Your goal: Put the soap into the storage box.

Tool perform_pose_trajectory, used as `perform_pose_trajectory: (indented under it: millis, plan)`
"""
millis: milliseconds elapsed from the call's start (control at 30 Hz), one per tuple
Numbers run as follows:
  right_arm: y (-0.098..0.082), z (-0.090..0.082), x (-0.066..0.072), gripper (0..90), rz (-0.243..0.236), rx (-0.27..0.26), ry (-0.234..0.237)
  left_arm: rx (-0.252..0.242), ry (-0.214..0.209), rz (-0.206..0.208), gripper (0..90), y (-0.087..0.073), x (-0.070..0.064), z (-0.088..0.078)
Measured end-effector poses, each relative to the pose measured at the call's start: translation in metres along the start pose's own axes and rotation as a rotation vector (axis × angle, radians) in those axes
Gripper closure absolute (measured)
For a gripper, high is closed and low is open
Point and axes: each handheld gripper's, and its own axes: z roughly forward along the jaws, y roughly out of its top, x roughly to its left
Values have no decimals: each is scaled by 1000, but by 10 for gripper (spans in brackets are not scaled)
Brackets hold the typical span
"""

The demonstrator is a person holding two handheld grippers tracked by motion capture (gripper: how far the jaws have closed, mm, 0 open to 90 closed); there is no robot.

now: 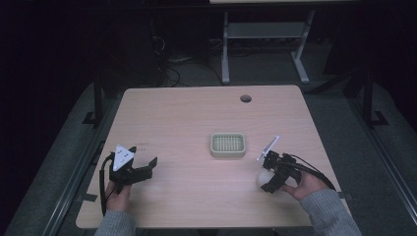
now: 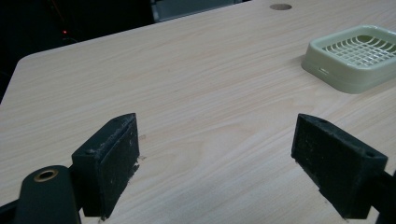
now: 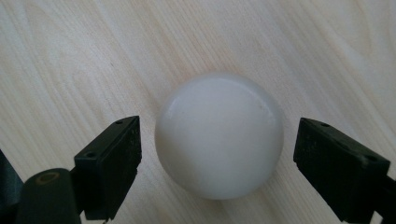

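1. While the right gripper (image 1: 268, 178) stands over the smooth white round ball (image 1: 264, 177) near the bench's (image 1: 187, 123) right front corner, its jaws are spread wide to either side of the ball and have not closed on it: in the right gripper view the ball (image 3: 219, 135) rests on the pale wood with a gap showing between it and each black jaw, the gap on the right being the larger
2. The left gripper (image 1: 140, 169) sits near the bench's left front corner, well apart from the ball, its jaws also spread wide and holding nothing; the left gripper view shows bare wood between them
3. The pale green square plastic tray with a grid bottom (image 1: 228, 144) lies around the middle of the bench, slightly toward the right edge, with nothing in it, and the ball is near it on the front side
4. I judge the step in hand to be the grasp of the ball, with the approach finished and the squeeze not yet begun
5. The next move likely calls for closing the jaws evenly about the ball's widest part, since a round, glossy thing may roll or squirt out if one jaw meets it first; nudging the gripper to centre it looks wise
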Motion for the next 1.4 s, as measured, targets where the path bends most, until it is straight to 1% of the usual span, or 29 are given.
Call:
perform_pose_trajectory:
  millis: [67,100,133,267,333,400,533,600,667,767,867,1000,1133,1400]
  plan:
    - [2,3,-1,144,1,17,-2,2,0,0,148,0,0,0]
    - [3,6,-1,144,-2,37,-2,2,1,1,148,0,0,0]
    - [3,7,-1,144,-5,46,-3,1,1,2,148,0,0,-1]
    - [5,10,-1,144,-5,63,-6,5,0,2,148,0,0,0]
    - [6,12,-2,144,-3,67,0,6,1,3,148,0,0,0]
    - [7,14,-2,144,-2,78,-2,1,1,2,148,0,0,0]
    - [7,18,-2,146,-6,84,8,4,-1,-1,148,0,0,0]
    - [7,20,-2,147,-10,90,5,1,0,-1,148,0,0,0]
    - [8,21,-2,151,-1,89,11,2,-1,-8,148,0,0,1]
    - [8,21,-2,155,-4,93,10,1,-1,-6,148,0,0,1]
    - [9,24,-2,190,-17,104,14,2,2,-9,148,0,1,1]
    - [10,26,-1,220,-20,111,12,0,3,-10,148,0,1,0]
    - [11,26,-1,230,-25,114,10,0,2,-10,148,0,0,1]
    - [10,26,-4,234,-19,118,27,-2,2,-10,148,0,0,1]
